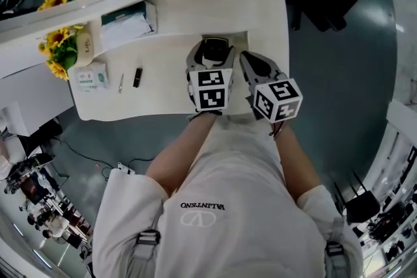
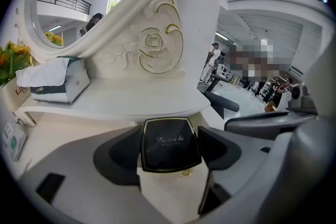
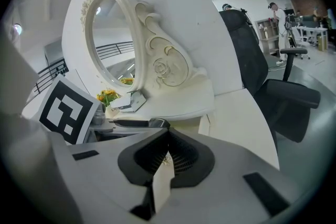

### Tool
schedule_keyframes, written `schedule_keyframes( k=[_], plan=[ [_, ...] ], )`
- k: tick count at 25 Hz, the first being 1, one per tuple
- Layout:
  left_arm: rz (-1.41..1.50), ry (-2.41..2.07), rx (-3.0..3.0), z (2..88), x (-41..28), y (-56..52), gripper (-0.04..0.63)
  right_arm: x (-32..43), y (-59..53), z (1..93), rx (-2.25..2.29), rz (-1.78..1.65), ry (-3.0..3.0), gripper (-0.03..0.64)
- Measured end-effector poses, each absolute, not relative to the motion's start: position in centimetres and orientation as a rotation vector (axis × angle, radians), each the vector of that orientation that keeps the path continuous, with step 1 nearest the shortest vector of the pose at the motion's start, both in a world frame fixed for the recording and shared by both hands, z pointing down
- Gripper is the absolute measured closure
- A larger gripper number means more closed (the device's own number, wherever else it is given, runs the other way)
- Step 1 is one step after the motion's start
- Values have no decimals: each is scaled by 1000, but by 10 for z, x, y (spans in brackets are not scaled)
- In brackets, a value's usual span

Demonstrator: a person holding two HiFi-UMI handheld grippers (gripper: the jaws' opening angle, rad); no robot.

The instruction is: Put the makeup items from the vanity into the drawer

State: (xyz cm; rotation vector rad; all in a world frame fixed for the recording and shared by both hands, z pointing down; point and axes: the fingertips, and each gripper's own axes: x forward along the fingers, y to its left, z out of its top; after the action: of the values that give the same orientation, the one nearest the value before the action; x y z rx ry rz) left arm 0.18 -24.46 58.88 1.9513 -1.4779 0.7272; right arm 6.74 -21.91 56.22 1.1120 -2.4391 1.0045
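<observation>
Compact (image 2: 169, 145) seemingly clamped in left gripper (image 2: 168, 138).

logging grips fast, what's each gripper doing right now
Left gripper: closed on the black square makeup compact.
Right gripper: closed on the small gold knob of the white drawer.

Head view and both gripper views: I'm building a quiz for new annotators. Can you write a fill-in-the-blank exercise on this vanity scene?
1. The square, gold-trimmed compact clamped in the left gripper is ____ in colour.
2. The compact hangs over the white vanity's open ____.
3. In the head view, a slim black tube lies on the vanity top to the ____ of the left gripper.

Missing words: black; drawer; left
</observation>
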Motion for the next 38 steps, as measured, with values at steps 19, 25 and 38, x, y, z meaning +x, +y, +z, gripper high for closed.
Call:
schedule_keyframes(
  k=[19, 25, 38],
  plan=[
    [747, -1483, 1947, 597, 4, -251, 261, 66, -214, 569, 1088, 1013, -2433, 604],
    [738, -1487, 1948, 598, 5, -254, 259, 67, -215, 569, 1091, 1011, -2430, 604],
    [687, -1534, 1982, 590, -3, -248, 261, 66, -215, 566, 1094, 1000, -2435, 604]
  ],
)
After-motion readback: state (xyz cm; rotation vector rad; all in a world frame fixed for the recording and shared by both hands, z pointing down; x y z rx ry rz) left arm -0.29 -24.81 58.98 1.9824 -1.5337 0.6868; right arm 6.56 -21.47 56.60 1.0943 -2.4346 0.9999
